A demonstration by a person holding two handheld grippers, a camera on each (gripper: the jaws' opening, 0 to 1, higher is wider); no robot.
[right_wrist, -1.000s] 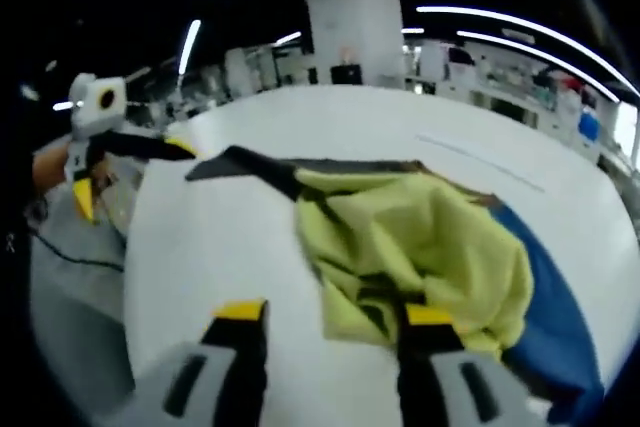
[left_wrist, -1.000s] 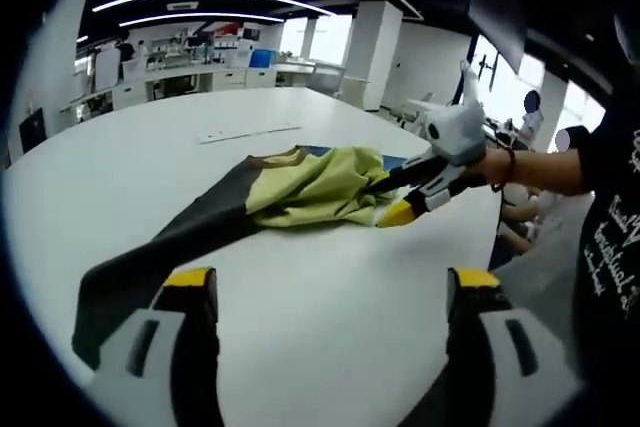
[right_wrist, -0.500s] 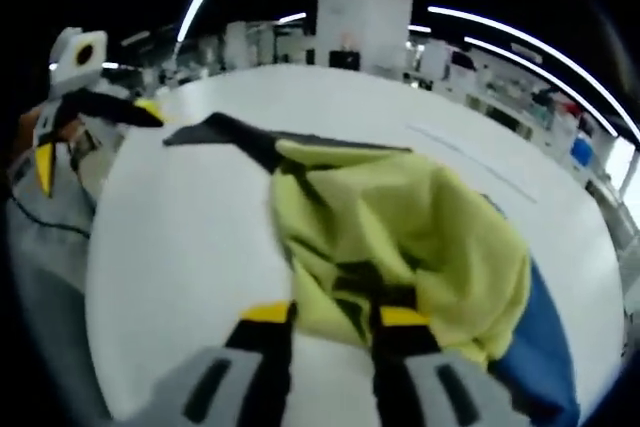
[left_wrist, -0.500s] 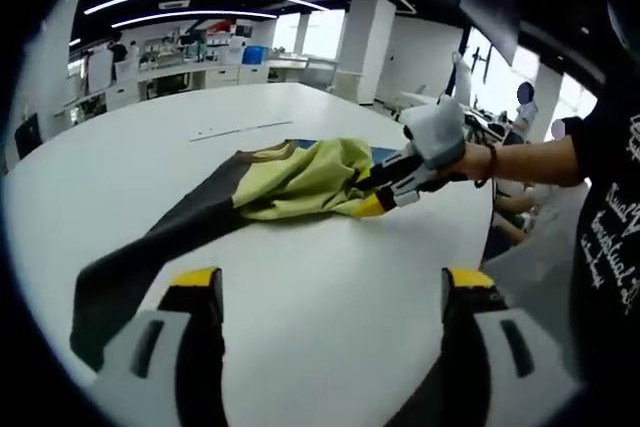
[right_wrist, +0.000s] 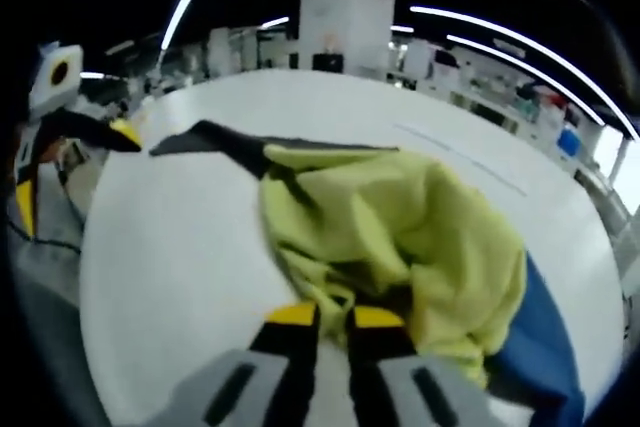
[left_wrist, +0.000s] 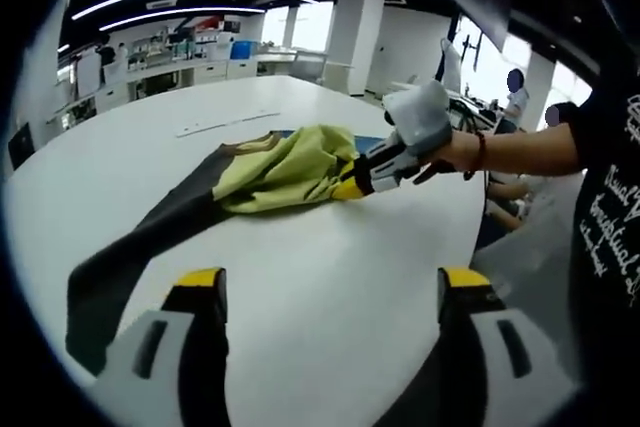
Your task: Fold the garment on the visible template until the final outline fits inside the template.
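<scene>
A garment [left_wrist: 285, 162] of yellow-green cloth with a dark grey sleeve [left_wrist: 125, 262] lies bunched on a white table [left_wrist: 320, 267]. The blue template [left_wrist: 372, 143] peeks out under its far side. My left gripper [left_wrist: 330, 282] hovers open over bare table, short of the garment. The right gripper [left_wrist: 352, 187] comes in from the right and pinches the garment's near edge. In the right gripper view the yellow-tipped jaws of my right gripper [right_wrist: 335, 315] stand almost together on a fold of the yellow-green garment [right_wrist: 400, 217]. The blue template [right_wrist: 540, 337] shows at right and the left gripper [right_wrist: 60, 132] at far left.
A thin white strip [left_wrist: 225, 124] lies on the table beyond the garment. A person's forearm [left_wrist: 520, 147] reaches in from the right, where the table edge [left_wrist: 478, 217] curves away. Desks and a pillar [right_wrist: 345, 12] stand behind.
My right gripper has moved onto the garment's edge and its jaws have narrowed from wide apart to nearly together on the cloth. The left gripper stays open and nearly still.
</scene>
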